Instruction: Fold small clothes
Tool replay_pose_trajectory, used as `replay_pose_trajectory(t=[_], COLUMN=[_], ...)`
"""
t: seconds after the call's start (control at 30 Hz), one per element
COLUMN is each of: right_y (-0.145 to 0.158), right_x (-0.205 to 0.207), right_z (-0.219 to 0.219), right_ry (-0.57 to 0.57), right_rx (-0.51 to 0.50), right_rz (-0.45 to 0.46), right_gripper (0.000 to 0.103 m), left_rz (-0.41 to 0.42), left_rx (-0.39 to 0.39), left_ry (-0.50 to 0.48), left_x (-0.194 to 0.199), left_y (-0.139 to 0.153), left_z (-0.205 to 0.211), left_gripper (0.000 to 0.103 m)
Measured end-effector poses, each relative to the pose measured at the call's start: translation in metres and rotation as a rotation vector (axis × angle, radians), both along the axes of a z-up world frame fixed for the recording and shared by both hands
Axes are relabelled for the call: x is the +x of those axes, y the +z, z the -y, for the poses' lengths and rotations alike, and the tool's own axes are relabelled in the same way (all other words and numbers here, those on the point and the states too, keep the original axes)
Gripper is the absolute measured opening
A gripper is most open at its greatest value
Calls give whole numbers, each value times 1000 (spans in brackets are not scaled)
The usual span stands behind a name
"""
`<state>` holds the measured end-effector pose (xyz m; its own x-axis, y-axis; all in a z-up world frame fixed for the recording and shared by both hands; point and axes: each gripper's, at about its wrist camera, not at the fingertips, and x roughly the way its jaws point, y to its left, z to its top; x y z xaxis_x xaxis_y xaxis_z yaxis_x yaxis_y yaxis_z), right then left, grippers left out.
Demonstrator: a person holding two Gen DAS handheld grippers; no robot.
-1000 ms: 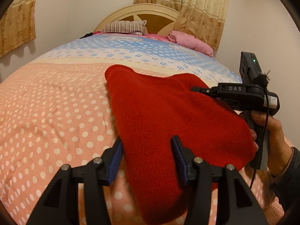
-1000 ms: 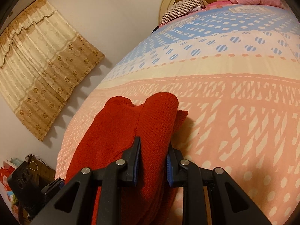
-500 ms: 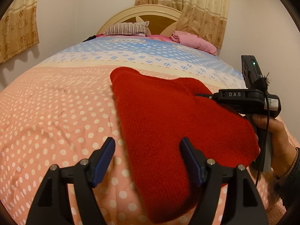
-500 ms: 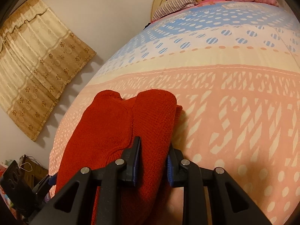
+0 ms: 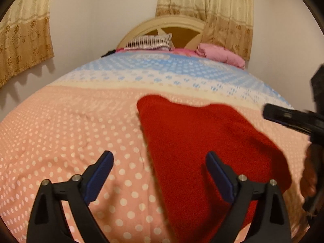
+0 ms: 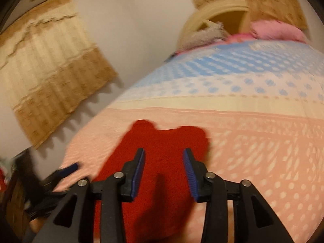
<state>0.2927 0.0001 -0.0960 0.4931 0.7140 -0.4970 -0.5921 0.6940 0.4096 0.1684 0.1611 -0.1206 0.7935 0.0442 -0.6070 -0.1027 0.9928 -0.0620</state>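
A folded red knit garment (image 5: 206,145) lies flat on the dotted bedspread (image 5: 70,137). My left gripper (image 5: 159,154) hovers over its near left edge. Its jaws are opening wide, and the cloth's edge lies below and between them without touching the pads. In the right wrist view the same red garment (image 6: 162,141) lies under my right gripper (image 6: 164,151), whose jaws are opening and stand clear above the cloth. From the left wrist view, the right gripper (image 5: 283,117) is blurred at the right edge. The left gripper's blue pad (image 6: 70,168) shows low on the left.
A striped pillow (image 5: 149,42) and a pink blanket (image 5: 220,54) lie by the headboard (image 5: 178,24). Curtains (image 5: 22,40) hang on the left wall and behind the bed. A person's hand (image 5: 309,172) holds the right gripper's handle at the right edge.
Both grippers have let go of the red garment. The left jaws spread wide. The right jaws parted, and that gripper lifted and drew back, leaving the fold lying on the bed.
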Motion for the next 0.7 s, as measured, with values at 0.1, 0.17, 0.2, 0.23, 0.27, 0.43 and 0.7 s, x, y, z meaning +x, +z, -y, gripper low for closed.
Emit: replay_pose_trajectory(t=[0.1,0.17,0.2,0.23,0.27,0.43,0.7], right_y=[-16,-35,-40,-43,-44,-27,20], right_x=[-23,-27,-28,-29,-29,-41,-93], right_z=[-18,-20,-19,-16,-12,0,11], right_ry=[92,73,65,54,46,-21,-238], right_rx=[-72,-128,-129,-116,-94,-73,-148], right_rz=[-28,-52,-47,-34,-37,-46,139], right_gripper=[46,46,46,46,46,46,58], left_rz=[-33,-38,-37,-35,-32,-1,117], left_rx=[-12,-41,-58,-63,-64,-43,7], left_ry=[16,26,26,26,29,54,64], left_x=[-1,-4,-6,-10,-13,-31,-57], left_y=[-15,-20,-22,-21,-20,-4,43], left_z=[-2,-5,-7,-6,-6,-2,11], left_gripper=[95,99,99,99,99,99,103])
